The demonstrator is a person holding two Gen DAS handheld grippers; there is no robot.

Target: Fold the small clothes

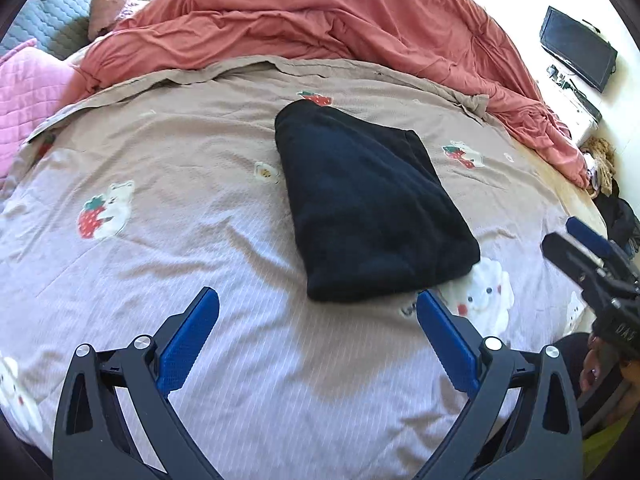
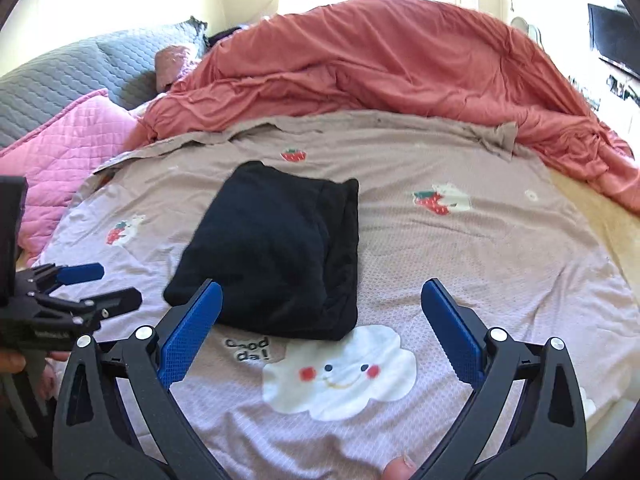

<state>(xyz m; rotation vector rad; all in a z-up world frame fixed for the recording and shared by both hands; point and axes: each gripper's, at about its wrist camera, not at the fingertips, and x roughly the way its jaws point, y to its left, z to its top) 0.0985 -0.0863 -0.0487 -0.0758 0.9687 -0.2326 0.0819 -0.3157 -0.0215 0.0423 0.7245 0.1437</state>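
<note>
A small dark navy garment [image 1: 368,208] lies folded into a thick rectangular bundle on the printed bedsheet [image 1: 160,264]. My left gripper [image 1: 316,299] hovers just short of the bundle's near edge, blue pads wide apart and nothing between them. In the right wrist view the same garment [image 2: 272,248] lies ahead and slightly left. My right gripper [image 2: 321,286] is open above its near edge and holds nothing. The right gripper [image 1: 588,248] also shows at the far right of the left view. The left gripper [image 2: 92,284] shows at the left edge of the right view.
A bunched orange-red duvet [image 1: 320,20] fills the far side of the bed. A pink quilted pillow [image 2: 68,152] and a grey one [image 2: 80,72] lie at the far left. A dark screen [image 1: 576,48] stands on a white unit to the right. A fingertip [image 2: 398,470] shows at the bottom.
</note>
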